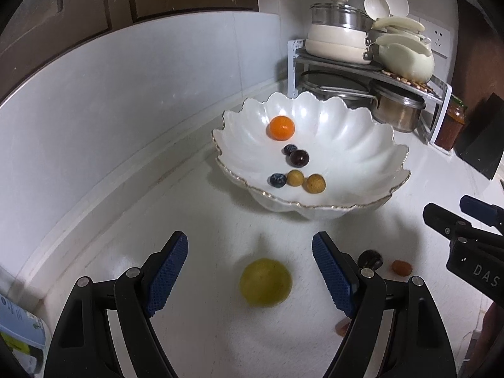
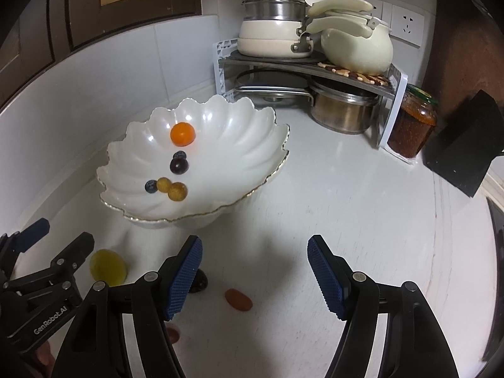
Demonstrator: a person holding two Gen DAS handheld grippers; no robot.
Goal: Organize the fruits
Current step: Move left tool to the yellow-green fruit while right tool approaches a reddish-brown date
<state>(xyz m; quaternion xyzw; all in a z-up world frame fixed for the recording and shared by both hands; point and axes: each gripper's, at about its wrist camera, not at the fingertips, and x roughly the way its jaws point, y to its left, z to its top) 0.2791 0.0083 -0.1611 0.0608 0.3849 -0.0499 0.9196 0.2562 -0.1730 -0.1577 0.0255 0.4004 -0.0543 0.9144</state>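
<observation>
A white scalloped bowl (image 1: 346,145) (image 2: 245,145) holds an orange (image 1: 281,128), blueberries, a dark grape and two small yellow fruits (image 1: 316,183). My left gripper (image 1: 250,280) is open around a green grape (image 1: 265,282) lying on the counter, not touching it. A dark fruit (image 1: 370,259) and a small red fruit (image 1: 401,267) lie right of it. My right gripper (image 2: 255,277) is open and empty above the counter, with the red fruit (image 2: 238,299) between its fingers below and the dark fruit (image 2: 199,282) behind its left finger.
A corner rack (image 2: 315,69) with pots, lids and ladles stands at the back. A jar of red sauce (image 2: 412,126) and a black block (image 2: 463,148) stand at the right. Another reddish piece (image 2: 172,335) lies near the front. A packet (image 1: 19,330) shows at lower left.
</observation>
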